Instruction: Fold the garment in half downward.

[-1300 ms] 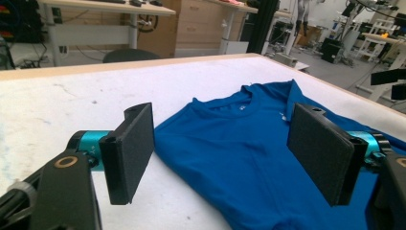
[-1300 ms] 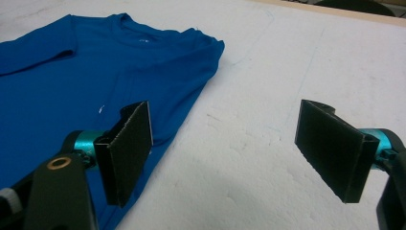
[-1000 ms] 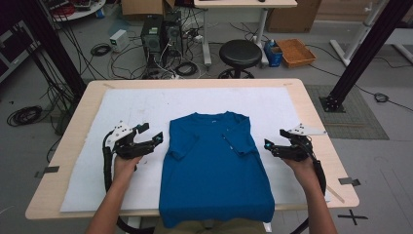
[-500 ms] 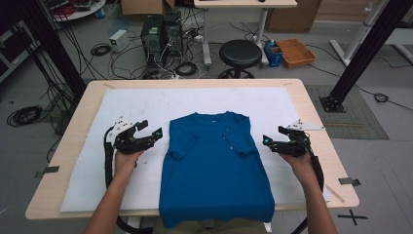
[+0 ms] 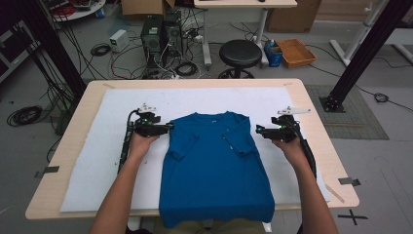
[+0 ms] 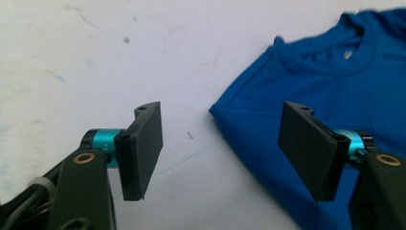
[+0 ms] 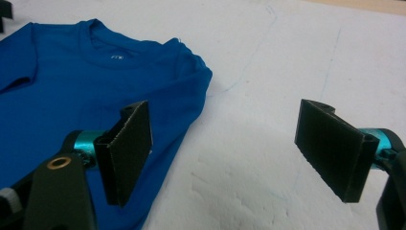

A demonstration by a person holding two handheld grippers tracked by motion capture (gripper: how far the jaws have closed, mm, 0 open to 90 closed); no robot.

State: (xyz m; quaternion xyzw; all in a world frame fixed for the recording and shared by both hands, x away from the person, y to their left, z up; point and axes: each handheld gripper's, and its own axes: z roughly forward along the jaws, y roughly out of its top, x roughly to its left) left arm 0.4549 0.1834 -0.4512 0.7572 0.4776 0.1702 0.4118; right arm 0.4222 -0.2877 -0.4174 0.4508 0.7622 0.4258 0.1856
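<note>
Hanging off the table's (image 5: 311, 97) near edge, the blue T-shirt's (image 5: 214, 170) hem is cut off, while left gripper (image 5: 163, 128) and right gripper (image 5: 260, 130) flank its shoulders, jaws spread.

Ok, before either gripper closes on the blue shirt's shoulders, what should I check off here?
1. Left gripper open: ok, jaws wide apart.
2. Right gripper open: ok, jaws wide apart.
3. Shirt flat on the white mat: ok, sleeves folded inward over the front.
4. Left jaws straddling the shoulder edge: ok, the corner lies between them.
5. Right jaws straddling the other shoulder: ok, one jaw over cloth, one over mat.
6. Jaws low enough to catch the cloth: cannot tell.
</note>
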